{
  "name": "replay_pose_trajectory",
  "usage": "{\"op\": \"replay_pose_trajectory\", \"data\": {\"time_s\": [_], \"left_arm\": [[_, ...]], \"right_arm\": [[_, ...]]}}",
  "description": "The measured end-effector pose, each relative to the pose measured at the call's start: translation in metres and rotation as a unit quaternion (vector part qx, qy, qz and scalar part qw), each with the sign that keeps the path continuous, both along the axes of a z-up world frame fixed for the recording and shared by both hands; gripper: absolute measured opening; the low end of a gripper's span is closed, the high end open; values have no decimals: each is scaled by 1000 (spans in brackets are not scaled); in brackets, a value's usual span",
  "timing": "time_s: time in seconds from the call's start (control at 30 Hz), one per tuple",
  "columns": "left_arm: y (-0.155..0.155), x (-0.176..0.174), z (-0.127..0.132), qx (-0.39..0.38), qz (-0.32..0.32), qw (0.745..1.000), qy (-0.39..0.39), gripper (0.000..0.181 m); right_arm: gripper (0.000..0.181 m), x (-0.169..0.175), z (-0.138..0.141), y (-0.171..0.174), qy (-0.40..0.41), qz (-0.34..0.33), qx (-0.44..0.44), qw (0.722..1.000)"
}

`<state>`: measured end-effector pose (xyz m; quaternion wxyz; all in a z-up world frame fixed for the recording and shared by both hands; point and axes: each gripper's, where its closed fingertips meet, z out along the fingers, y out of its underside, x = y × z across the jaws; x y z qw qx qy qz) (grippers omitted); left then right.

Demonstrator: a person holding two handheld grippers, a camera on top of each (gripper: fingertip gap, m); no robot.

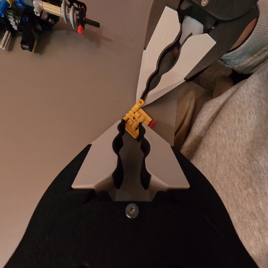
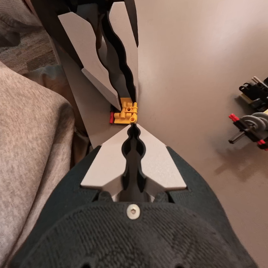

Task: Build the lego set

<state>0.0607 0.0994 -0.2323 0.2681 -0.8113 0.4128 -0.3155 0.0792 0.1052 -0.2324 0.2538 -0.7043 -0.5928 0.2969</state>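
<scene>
At the far left of the left wrist view the larger black build (image 1: 42,18), with its grey ribbed wheels and a black axle poking out, sits on the grey table (image 1: 65,87), well apart from the work. Moving right to the centre, the left gripper (image 1: 131,127) is clamped on the yellow assembly (image 1: 135,123), its two black-lined fingertips pressing opposite sides of the flat yellow plate so the studded face shows between them. A small red pin (image 1: 152,124) sticks out of the assembly's right side. Just above, the right gripper (image 1: 142,100) comes in from the upper right with its tips pinched together on the small yellow connector (image 1: 138,105), which touches the top corner of the assembly. The right wrist view confirms it: the right gripper (image 2: 132,125) is nearly fully closed with the yellow connector (image 2: 132,118) right at its tips, and the assembly (image 2: 126,113) lies directly ahead, held from beyond by the left gripper (image 2: 127,105). The step looks like seating this connector into the assembly. To do it well, the left should hold the plate rigid while the right pushes straight along the peg's axis, without twisting, as so shallow a pinch could slip. At the far right, a grey sleeve (image 1: 232,145) borders the table edge.
</scene>
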Motion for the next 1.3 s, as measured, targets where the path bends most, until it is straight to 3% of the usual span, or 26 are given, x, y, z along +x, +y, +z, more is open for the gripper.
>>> {"op": "replay_pose_trajectory", "data": {"time_s": [0.03,0.63,0.73,0.83,1.03,1.17,1.3], "left_arm": [[0,0,0,1,-1,1000,0,18],[0,-4,0,-1,2,1000,0,18],[2,-7,5,3,12,1000,-17,18],[4,-9,16,0,20,998,-58,18],[9,-7,64,158,10,976,-148,17],[-6,5,88,132,-26,961,-243,16],[-19,8,106,167,-60,946,-270,15]], "right_arm": [[0,0,0,0,0,-1,-1,1000],[0,0,-1,0,15,-6,13,1000],[23,5,2,6,30,-34,33,998],[32,11,13,13,58,-56,59,995],[47,10,70,29,237,-92,69,965],[41,9,105,11,366,-47,-37,929],[43,4,119,-18,412,28,-141,900]]}}
